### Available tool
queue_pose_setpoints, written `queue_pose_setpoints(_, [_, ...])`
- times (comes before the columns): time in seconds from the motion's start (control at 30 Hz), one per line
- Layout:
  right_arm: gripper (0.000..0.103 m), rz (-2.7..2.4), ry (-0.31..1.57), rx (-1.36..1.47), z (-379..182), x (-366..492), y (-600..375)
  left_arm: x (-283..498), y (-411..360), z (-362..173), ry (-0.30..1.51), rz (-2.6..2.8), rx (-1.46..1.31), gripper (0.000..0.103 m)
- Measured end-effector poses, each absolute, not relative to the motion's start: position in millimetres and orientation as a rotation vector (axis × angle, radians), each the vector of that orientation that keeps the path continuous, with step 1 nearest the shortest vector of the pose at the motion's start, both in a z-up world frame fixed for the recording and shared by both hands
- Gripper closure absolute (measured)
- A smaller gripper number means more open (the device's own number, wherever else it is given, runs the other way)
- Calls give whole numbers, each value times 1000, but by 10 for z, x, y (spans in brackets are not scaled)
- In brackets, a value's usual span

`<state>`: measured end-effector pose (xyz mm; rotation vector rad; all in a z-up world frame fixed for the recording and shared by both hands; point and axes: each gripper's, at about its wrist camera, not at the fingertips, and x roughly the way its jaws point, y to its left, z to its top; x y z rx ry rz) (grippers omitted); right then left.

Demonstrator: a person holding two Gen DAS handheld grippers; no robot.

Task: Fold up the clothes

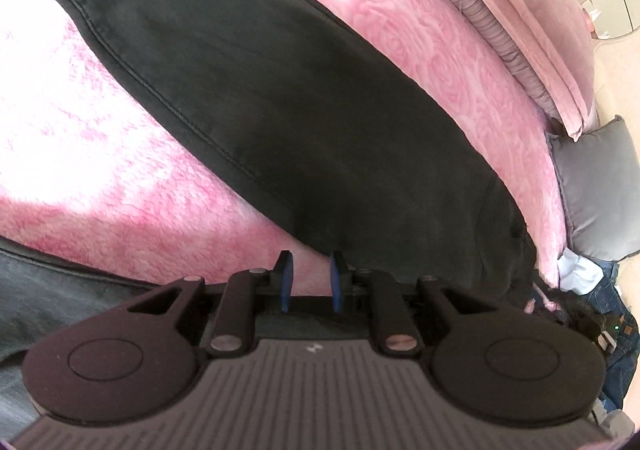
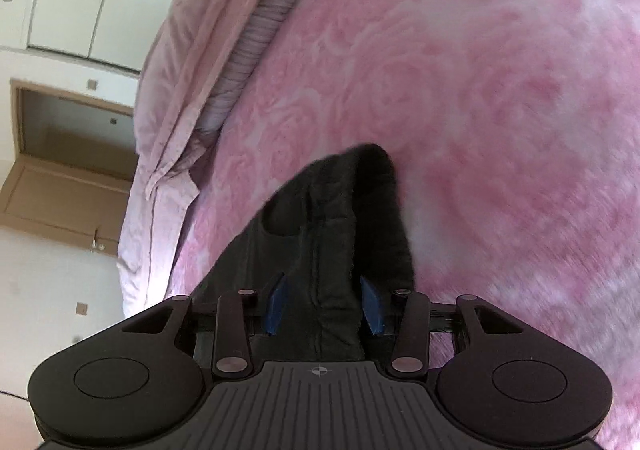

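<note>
Close the right gripper (image 2: pixel 323 304) fully on the black garment (image 2: pixel 332 234) bunched between its parted jaws; left gripper (image 1: pixel 311 276) jaws gape empty.

In the left wrist view, the garment (image 1: pixel 280 98) lies on the bed (image 1: pixel 100 154), running from 10 o'clock down to 4 o'clock. The left tongs (image 1: pixel 310 276) sit at 6 o'clock, at the garment's near edge. Folded bedding (image 1: pixel 532 34) is stacked at 2 o'clock; a cushion (image 1: pixel 596 186) lies at 3 o'clock, with a heap of clothes (image 1: pixel 612 314) below it at 4 o'clock.

In the right wrist view, a fold of the garment (image 2: pixel 320 250) lies between the right tongs (image 2: pixel 324 304) at 6 o'clock, bedding (image 2: pixel 208 50) at 11 o'clock.
</note>
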<state>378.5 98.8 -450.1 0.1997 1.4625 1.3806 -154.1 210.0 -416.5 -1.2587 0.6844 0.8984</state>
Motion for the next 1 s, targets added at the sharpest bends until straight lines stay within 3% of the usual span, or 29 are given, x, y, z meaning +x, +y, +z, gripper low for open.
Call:
queue_pose_setpoints(0.03, [102,1389,1426,170,-4455,3770,997,-1534,2099,-4166,683,901,-1256,89])
queue_pose_setpoints(0.2, [103,1358,1297,104,-4312,3746,924,-1554,2082,-4128,691,914,-1224,89])
queue_pose_setpoints(0.33, [102,1265,1383,116,-4587,3752,944,-1582,2059,-4098,708,931,-1200,89])
queue_pose_setpoints(0.4, [90,1244,1436,173,-4542,3827,903,-1603,2028,-4088,703,930,-1199,89])
queue_pose_setpoints(0.47, [57,1280,1440,182,-4412,3862,754,-1622,1988,-4082,701,933,-1205,89])
queue_pose_setpoints(0.53, [52,1335,1450,172,-4298,3860,579,-1632,1946,-4069,701,929,-1210,89])
queue_pose_setpoints(0.9, [52,1498,1552,52,-4504,3635,311,-1608,1836,-4028,708,922,-1221,89])
queue_pose_setpoints(0.93, [57,1516,1544,13,-4488,3607,351,-1622,1820,-4019,711,919,-1219,89])
queue_pose_setpoints(0.97, [86,1524,1535,-19,-4472,3588,379,-1629,1802,-4015,714,914,-1220,89])
queue_pose_setpoints(1.0, [99,1512,1523,-34,-4457,3586,383,-1625,1789,-4012,717,908,-1223,89])
